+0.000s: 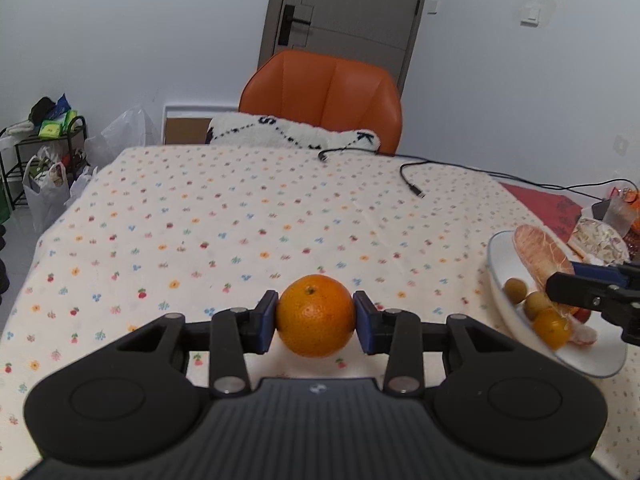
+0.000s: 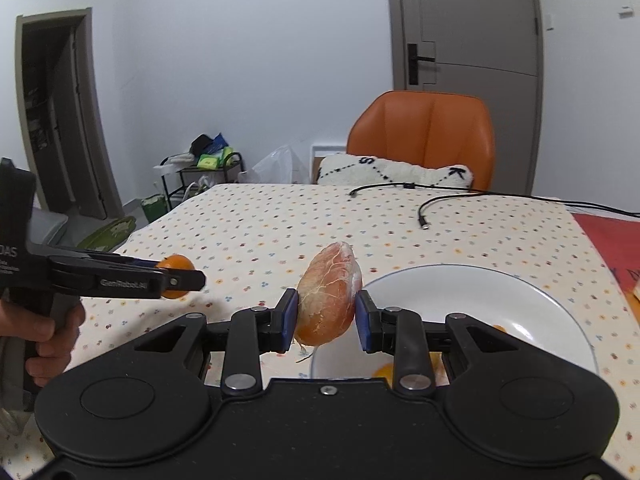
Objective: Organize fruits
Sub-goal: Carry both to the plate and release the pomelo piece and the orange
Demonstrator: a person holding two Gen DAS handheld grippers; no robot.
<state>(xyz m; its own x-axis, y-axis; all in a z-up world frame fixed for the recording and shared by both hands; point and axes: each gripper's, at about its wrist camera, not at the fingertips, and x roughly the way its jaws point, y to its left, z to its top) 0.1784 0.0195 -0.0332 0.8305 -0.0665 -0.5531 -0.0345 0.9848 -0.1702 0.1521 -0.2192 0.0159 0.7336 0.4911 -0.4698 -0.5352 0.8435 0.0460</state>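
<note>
Two grippers are loaded at once, so you are mid-transfer in sorting the fruit. In the left wrist view, your left gripper [image 1: 315, 316] is clamped on a whole orange [image 1: 314, 314] at lower centre, held above the flowered tablecloth [image 1: 224, 216]; at the right edge the white plate [image 1: 505, 300] carries small yellow-green fruits [image 1: 515, 290] and a small orange one [image 1: 552, 329], with the right gripper [image 1: 560, 285] reaching over them. In the right wrist view, that right gripper [image 2: 326, 316] is closed on a peeled pomelo segment [image 2: 329, 293] at centre, raised just left of the plate [image 2: 472, 280]; the left gripper [image 2: 188, 278] shows at mid-left with the orange [image 2: 175, 263], gripped by a hand [image 2: 44, 338]. The next move probably calls for carrying each fruit to its own spot and lowering it before you let go. Whether the segment is leaving or entering the plate can't be told, and the gripper body hides the plate's near half
</note>
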